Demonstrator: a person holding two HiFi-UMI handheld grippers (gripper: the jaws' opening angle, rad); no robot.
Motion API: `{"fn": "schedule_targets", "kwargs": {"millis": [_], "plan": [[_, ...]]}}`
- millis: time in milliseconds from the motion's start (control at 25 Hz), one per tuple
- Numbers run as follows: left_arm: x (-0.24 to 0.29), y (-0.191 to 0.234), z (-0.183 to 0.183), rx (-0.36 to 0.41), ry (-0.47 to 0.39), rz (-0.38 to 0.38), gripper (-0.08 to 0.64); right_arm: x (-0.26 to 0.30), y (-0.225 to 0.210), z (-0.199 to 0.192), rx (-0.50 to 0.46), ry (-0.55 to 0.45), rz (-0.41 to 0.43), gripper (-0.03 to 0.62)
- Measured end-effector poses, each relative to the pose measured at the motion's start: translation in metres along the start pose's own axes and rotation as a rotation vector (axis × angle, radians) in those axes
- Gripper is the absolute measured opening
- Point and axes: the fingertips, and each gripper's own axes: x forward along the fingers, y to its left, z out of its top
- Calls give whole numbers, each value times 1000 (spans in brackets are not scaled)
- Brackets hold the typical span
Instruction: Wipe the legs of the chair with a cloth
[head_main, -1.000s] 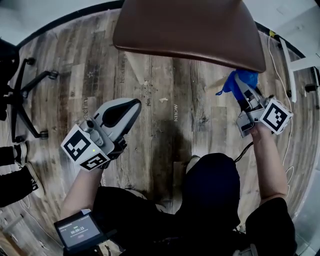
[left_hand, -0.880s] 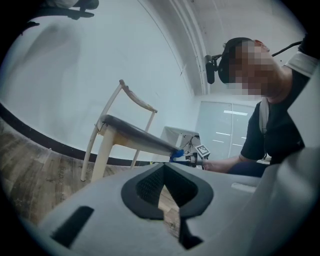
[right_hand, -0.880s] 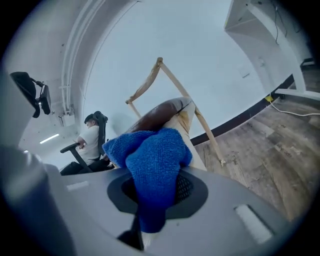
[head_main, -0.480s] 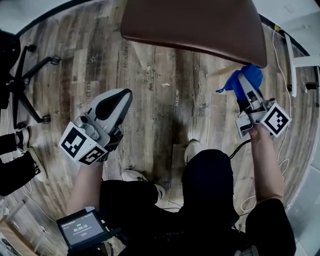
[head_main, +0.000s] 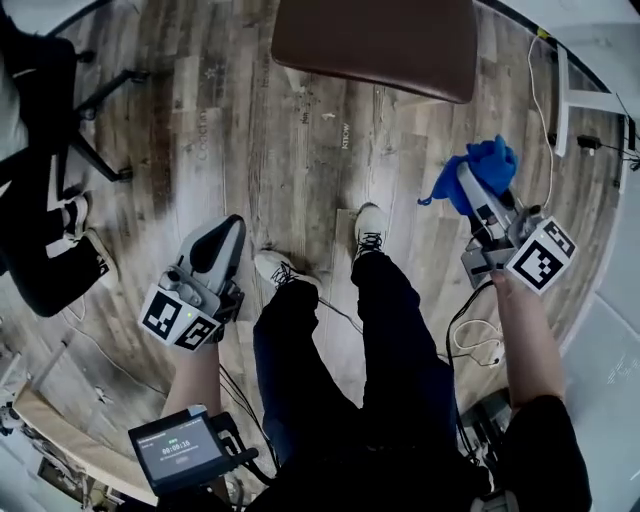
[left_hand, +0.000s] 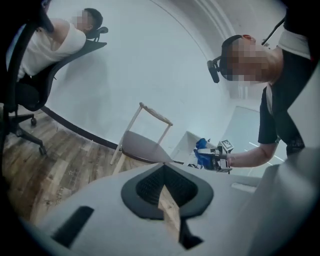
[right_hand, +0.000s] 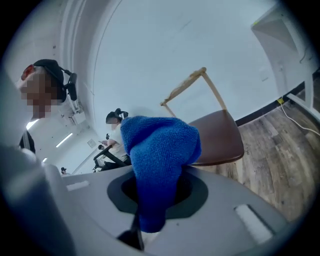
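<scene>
Head cam: above the person, aimed steeply down at the wood floor (head_main: 300, 170), chair (head_main: 375, 45) at the top edge. Left gripper view: low, faces the chair from well back, also catches the right gripper (left_hand: 207, 157). Right gripper view: nearer the chair, cloth (right_hand: 160, 165) blocks the centre. All three share the chair.

Blue cloth (head_main: 482, 168) bunched, pinched in right tongs (head_main: 466, 182); brown-seated chair (head_main: 375, 45) upright, pale legs (left_hand: 116, 154), apart from cloth

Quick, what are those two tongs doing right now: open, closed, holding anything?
Left tongs: closed, nothing between them.
Right tongs: closed on the blue cloth.
</scene>
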Motion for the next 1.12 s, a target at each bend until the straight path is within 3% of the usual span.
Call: {"fn": "schedule_targets", "kwargs": {"millis": [160,360,560,680,840,1120], "plan": [[-37,-70,52,-50,38,2,-2,-32,85,42,-26,29,33,67],[-69,-181,136,-30,75,-80,-2,-82,196,103,-101,30,81,67],[-58,-252,193,-16,68,-115,-2,-112,255,128,-161,73,137,69],[-57,-311,226,48,53,-130,-2,-149,301,144,-182,40,205,67],[-39,-369,235,73,64,-170,-2,-182,321,146,-189,33,262,67],[-12,-391,253,74,71,-217,-2,-176,332,159,-193,62,330,67]]}}
